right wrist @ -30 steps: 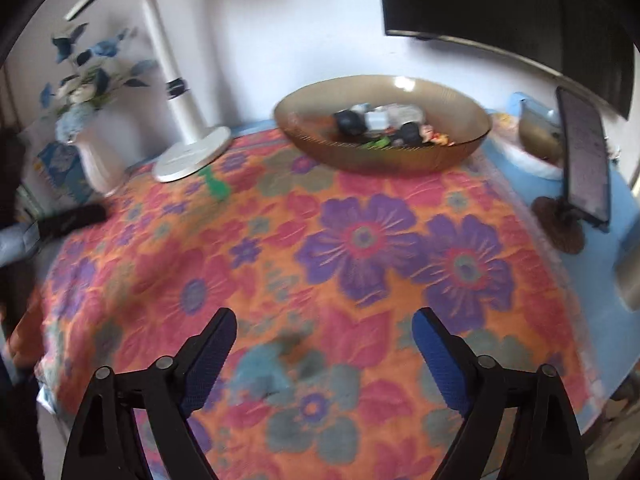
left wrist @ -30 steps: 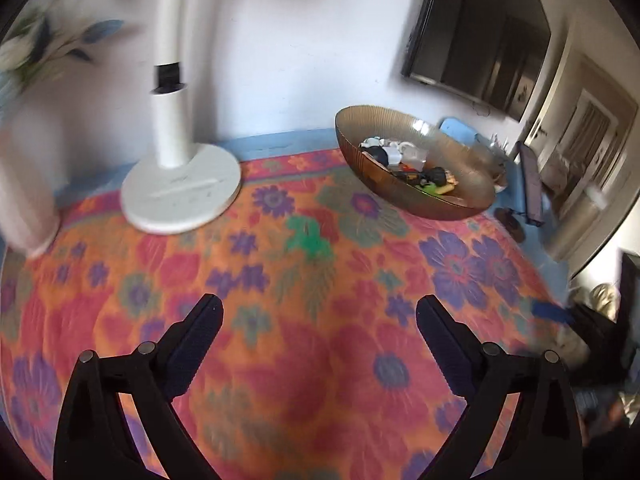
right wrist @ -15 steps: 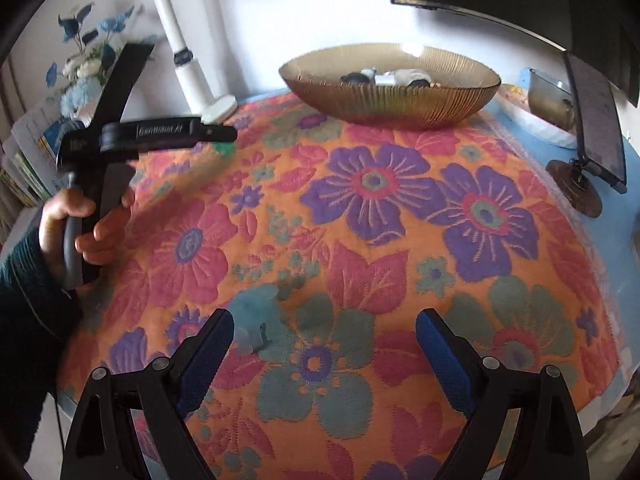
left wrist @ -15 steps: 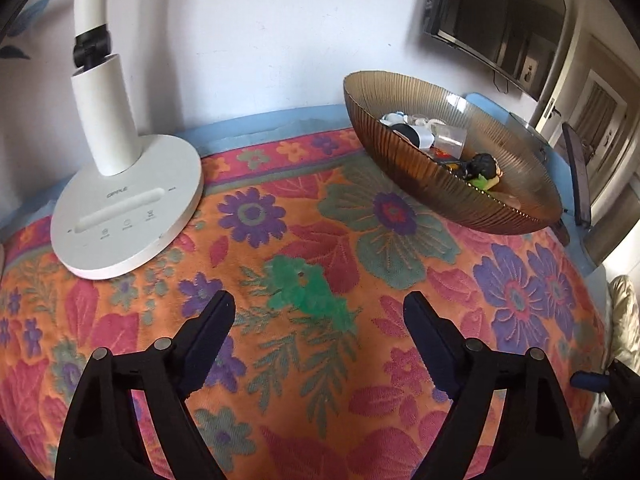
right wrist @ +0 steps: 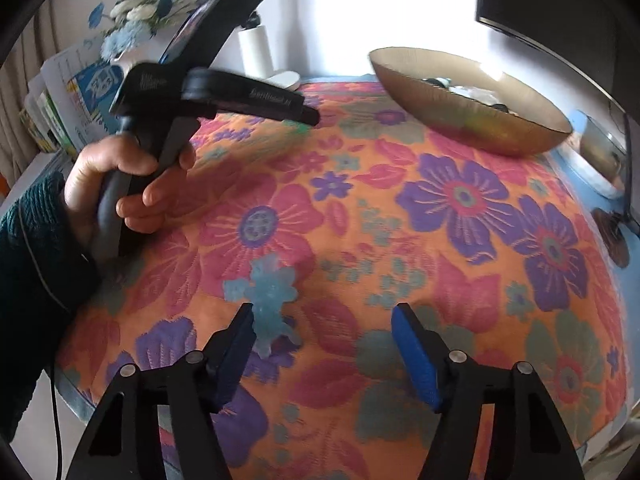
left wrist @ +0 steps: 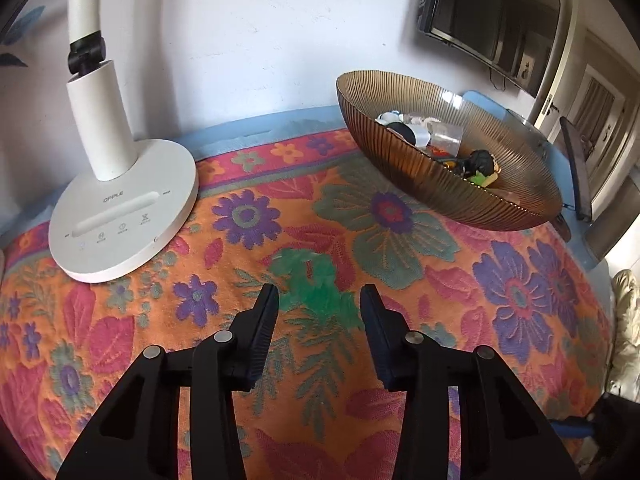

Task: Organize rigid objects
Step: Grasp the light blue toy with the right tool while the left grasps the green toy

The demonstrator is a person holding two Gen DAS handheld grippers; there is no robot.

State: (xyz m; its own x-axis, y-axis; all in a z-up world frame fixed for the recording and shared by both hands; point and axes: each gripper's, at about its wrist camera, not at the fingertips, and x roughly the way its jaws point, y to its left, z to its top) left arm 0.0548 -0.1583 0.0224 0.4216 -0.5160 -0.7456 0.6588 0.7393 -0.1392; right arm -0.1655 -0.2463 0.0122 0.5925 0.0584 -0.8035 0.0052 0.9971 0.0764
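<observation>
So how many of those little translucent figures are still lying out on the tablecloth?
2. The green figure lies just ahead of the left gripper; the blue figure lies by the right gripper's left finger.

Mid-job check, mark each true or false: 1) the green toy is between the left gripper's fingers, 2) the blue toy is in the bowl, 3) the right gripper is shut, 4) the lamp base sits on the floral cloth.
1) True: the green toy lies between the left gripper fingers, not yet clamped.
2) False: the blue toy lies on the floral cloth, not in the bowl.
3) False: the right gripper is open.
4) True: the lamp base rests there.
</observation>
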